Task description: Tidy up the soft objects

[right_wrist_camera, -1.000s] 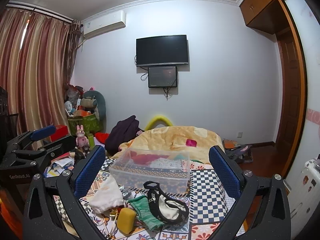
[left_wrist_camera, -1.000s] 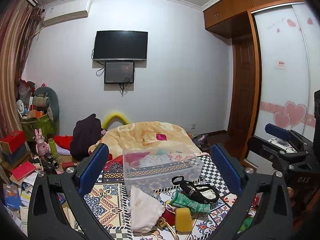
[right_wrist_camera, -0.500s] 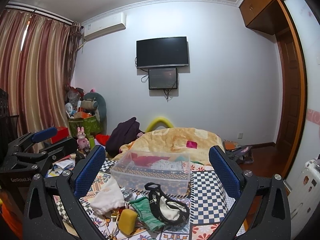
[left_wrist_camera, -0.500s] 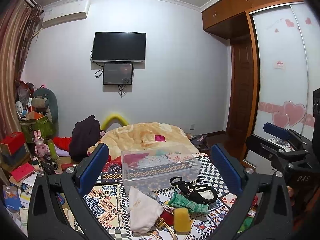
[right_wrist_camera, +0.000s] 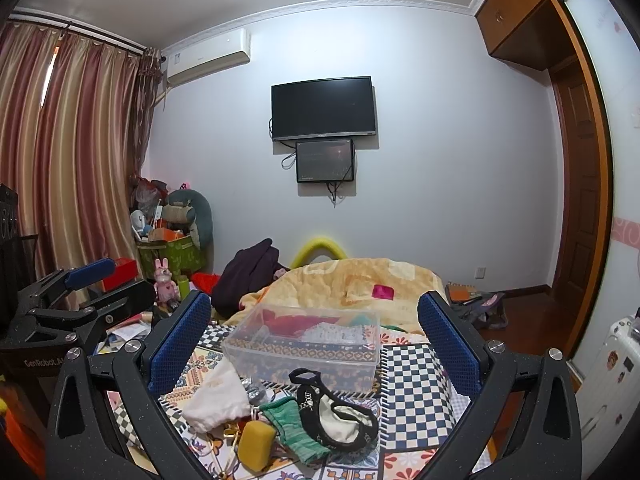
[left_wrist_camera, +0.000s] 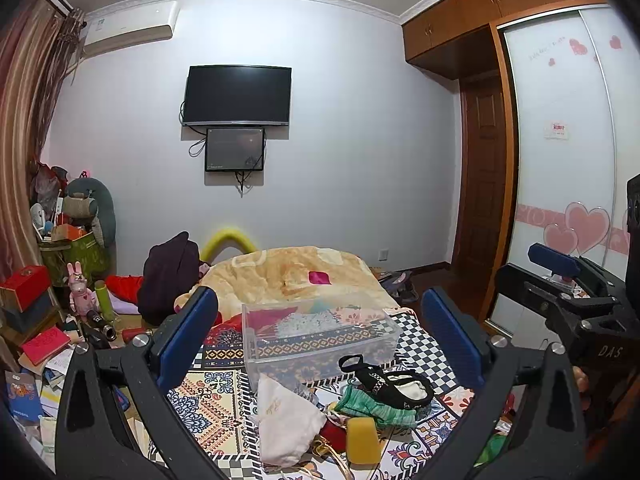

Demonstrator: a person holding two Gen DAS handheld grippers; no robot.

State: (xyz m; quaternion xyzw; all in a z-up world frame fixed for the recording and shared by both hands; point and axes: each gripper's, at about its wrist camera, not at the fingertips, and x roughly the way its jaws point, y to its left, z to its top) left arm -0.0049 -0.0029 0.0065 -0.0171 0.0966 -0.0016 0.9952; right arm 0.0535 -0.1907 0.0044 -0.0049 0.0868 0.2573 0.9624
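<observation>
Left hand-held gripper marked "DAS" spread wide, right hand-held gripper likewise, "GenRobot.AI" lettering, above clear bin, yellow sponge.

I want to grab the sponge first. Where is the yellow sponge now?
In both wrist views the yellow sponge lies low on the patterned bedspread, between the white cloth and the green cloth.

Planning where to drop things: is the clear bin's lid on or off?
Off. The bin shows an open rim with no lid in either view, and cloth lies inside.

A dark television hangs above a smaller screen on the wall.
</observation>
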